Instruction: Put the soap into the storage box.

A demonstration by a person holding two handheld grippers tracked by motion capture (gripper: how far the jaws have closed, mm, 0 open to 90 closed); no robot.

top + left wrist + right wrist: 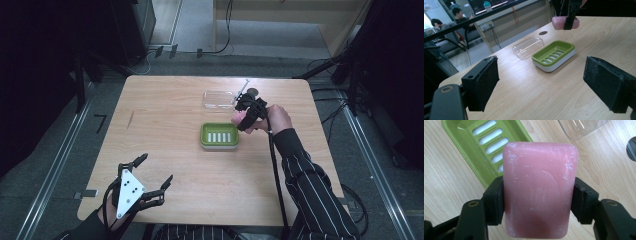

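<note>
The right gripper (537, 202) has its two black jaws clamped against the long sides of a pink soap bar (539, 187). The bar fills the gap between the jaws completely, and its stamped face is turned toward the camera. In the high view the right gripper (245, 117) is held above the table (165, 150), at about 1 o'clock from the green soap dish (219, 135) and just beside its right edge. In the left gripper view the soap bar (560, 23) hangs clear of the surface, off the far right corner of the green soap dish (554, 55).

The green soap dish sits near the centre of the table. Its slotted floor carries nothing. In the right gripper view it (466, 147) lies at 10 o'clock from the bar.

A clear plastic lid (219, 99) lies on the table at 12 o'clock from the dish, near it but apart. A small round dark spot (543, 32) marks the table surface beyond the lid.

The left gripper (152, 172) rests low at the table's near left corner, at 7 o'clock from the dish and well apart from it. Its jaws are spread wide and grip nothing.
</note>
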